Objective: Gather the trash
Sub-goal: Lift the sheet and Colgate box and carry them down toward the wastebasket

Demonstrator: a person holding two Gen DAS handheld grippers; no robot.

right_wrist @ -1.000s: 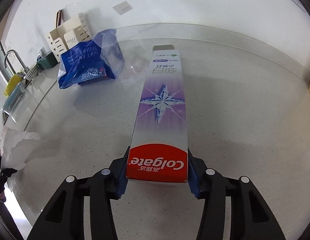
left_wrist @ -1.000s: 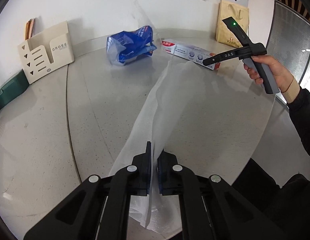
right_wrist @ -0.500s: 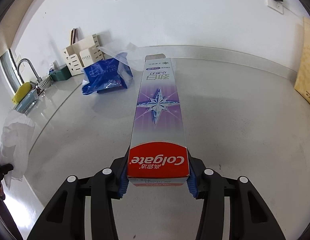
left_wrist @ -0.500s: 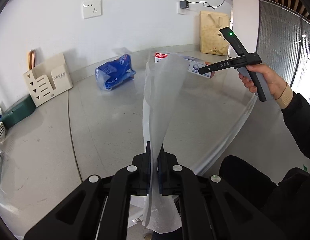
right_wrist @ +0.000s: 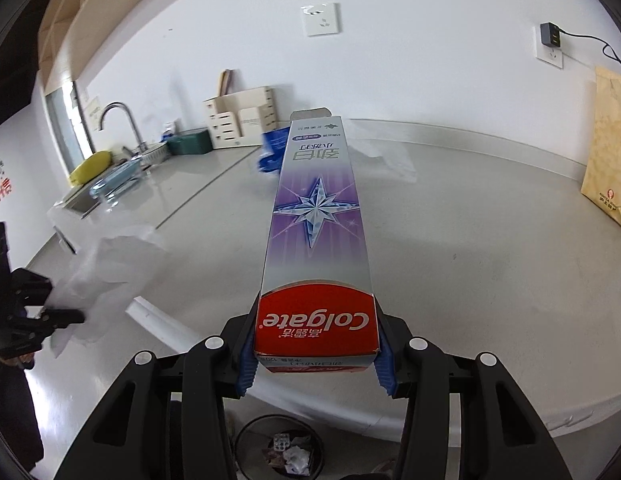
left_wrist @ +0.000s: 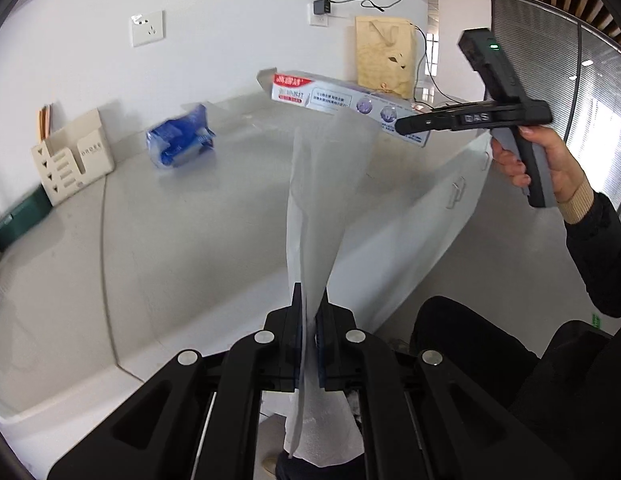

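We're mid-carry, both pieces of trash off the desk [right_wrist: 490,248] and headed for the bin [right_wrist: 278,452], as we read it.

Left gripper [left_wrist: 309,344]: jaws pinched tight on a white paper towel [left_wrist: 318,208], which stands up from the pads and hangs limp below them. In the right wrist view it shows as a blurred white sheet at the left edge, beside the desk's front edge.

Right gripper [right_wrist: 315,354]: clamped on the red end of a Colgate toothpaste box [right_wrist: 316,216], blue pads pressed to both sides, box sticking straight out along the fingers, clear of the desk, far flap open.

The bin sits on the floor below the desk edge, just under the right gripper, with crumpled trash already in it.

Next move, our call: bring the right gripper over the bin mouth, tip the box down so its long axis goes in, then release. The box is long against the bin opening, so end-first beats flat. The towel follows; it's light and may cling to the pads or drift, so release low.

Count:
- toothpaste box: 1, held
- paper towel: 1, held
- blue tissue pack [left_wrist: 178,142]: 1, on the desk near the wall; looks like the next pickup
- bin: 1
- cream organiser [left_wrist: 72,156]: 1
- brown paper bag [right_wrist: 608,152]: 1
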